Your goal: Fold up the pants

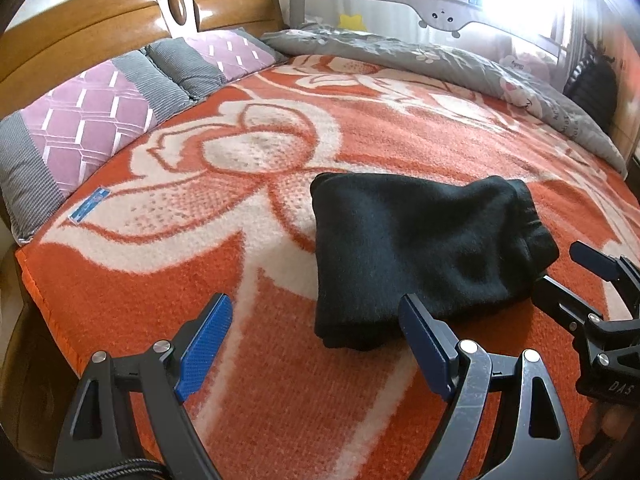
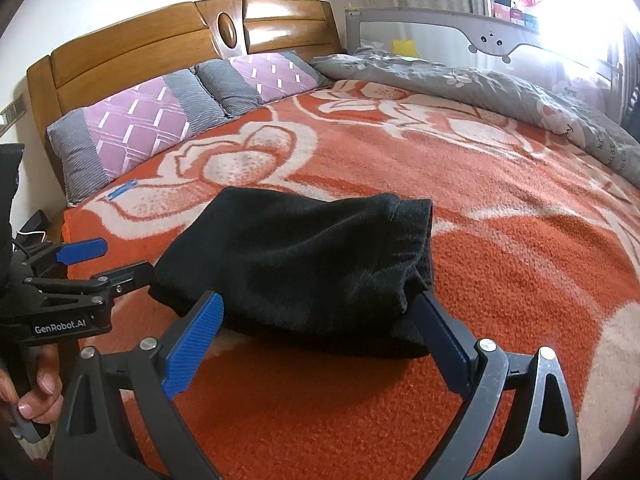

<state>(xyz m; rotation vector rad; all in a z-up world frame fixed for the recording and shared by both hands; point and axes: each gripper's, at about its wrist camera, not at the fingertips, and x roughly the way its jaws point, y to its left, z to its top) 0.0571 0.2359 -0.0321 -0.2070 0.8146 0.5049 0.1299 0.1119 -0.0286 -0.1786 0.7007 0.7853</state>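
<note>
While the black pants (image 1: pixel 420 248) lie folded in a thick bundle on the orange and white blanket (image 1: pixel 248 208), both grippers wait close to them. The left gripper (image 1: pixel 316 344) has its two blue fingers (image 1: pixel 206 344) spread wide apart, and it holds nothing. One of its fingers sits just in front of the near edge of the pants. The right gripper (image 2: pixel 320 344) is spread wide too, with the bundle of pants right between and just past its fingertips, but it does not pinch them. One blue finger (image 2: pixel 192 344) is near the left side of the bundle and the other is near the right side, by the bunched-up end. In the right wrist view, a hand (image 2: pixel 36 396) holds the handle of the left gripper at the left edge. Two pink and grey pillows (image 1: pixel 92 124) lean on the brown wooden headboard (image 1: pixel 120 12). A grey quilt (image 1: pixel 460 68) is heaped along the far side of the bed.
</note>
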